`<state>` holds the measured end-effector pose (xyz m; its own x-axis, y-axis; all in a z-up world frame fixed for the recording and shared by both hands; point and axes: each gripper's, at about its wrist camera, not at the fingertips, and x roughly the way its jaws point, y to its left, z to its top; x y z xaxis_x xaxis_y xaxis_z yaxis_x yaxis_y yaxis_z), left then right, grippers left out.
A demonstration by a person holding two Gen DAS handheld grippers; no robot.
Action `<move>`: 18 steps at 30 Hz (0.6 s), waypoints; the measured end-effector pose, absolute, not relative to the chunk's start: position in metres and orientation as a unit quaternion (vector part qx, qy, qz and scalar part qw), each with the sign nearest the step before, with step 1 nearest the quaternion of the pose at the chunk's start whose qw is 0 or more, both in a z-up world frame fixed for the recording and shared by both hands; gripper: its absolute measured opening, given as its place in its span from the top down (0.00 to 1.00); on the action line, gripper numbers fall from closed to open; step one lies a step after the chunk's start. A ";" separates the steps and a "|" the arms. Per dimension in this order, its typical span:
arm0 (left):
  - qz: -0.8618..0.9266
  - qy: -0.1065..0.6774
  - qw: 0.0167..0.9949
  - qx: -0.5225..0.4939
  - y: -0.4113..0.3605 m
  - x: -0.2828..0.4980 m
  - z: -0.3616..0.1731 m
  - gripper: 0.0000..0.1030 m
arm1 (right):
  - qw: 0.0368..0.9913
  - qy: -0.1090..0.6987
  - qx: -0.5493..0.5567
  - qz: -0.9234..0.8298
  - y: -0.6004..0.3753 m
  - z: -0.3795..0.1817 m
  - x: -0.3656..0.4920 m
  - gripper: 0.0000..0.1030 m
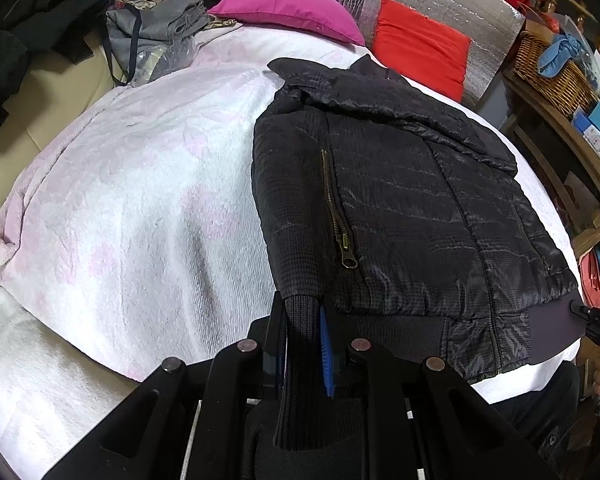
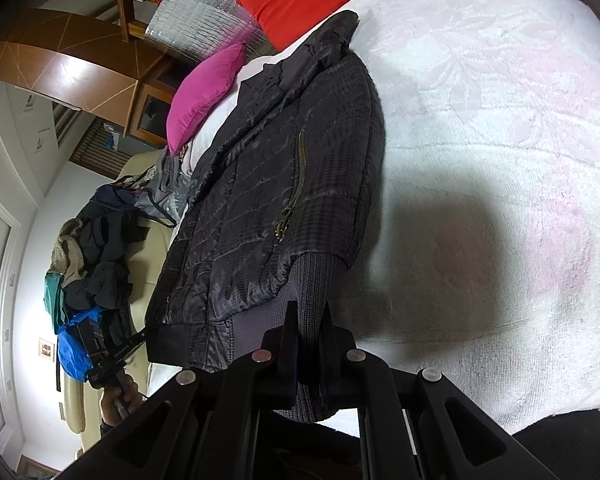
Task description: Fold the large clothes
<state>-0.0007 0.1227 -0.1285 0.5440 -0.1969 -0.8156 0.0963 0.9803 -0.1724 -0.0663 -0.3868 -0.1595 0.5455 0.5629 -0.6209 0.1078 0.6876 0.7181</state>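
Observation:
A black quilted jacket (image 1: 400, 200) (image 2: 268, 184) with a brass pocket zipper (image 1: 336, 208) lies flat on a white and pink bedspread (image 1: 140, 200) (image 2: 500, 120), collar at the far end. My left gripper (image 1: 302, 312) is shut on a ribbed knit piece at the jacket's near left corner. At the opposite end of the hem, my right gripper (image 2: 308, 316) is shut on the ribbed knit there. The right gripper (image 1: 596, 320) shows at the edge of the left wrist view, and the left gripper (image 2: 112, 352), held by a hand, shows in the right wrist view.
A pink pillow (image 1: 288, 8) and a red pillow (image 1: 420, 44) lie past the collar, against silver padding. A wicker basket (image 1: 552, 68) sits on wooden shelves to the right. Dark clothes (image 1: 40, 20) and a grey bundle (image 1: 156, 36) are heaped on a cream seat.

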 end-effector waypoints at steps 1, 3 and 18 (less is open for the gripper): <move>-0.083 0.471 0.877 -0.054 0.123 0.000 -0.129 0.85 | 0.797 0.456 0.369 0.143 -0.387 -0.160 -0.066 0.92; -0.084 0.471 0.876 -0.054 0.124 0.000 -0.130 0.85 | 0.796 0.457 0.370 0.143 -0.387 -0.160 -0.066 0.92; -0.091 0.475 0.873 -0.058 0.128 0.002 -0.135 0.85 | 0.797 0.459 0.367 0.142 -0.388 -0.160 -0.064 0.92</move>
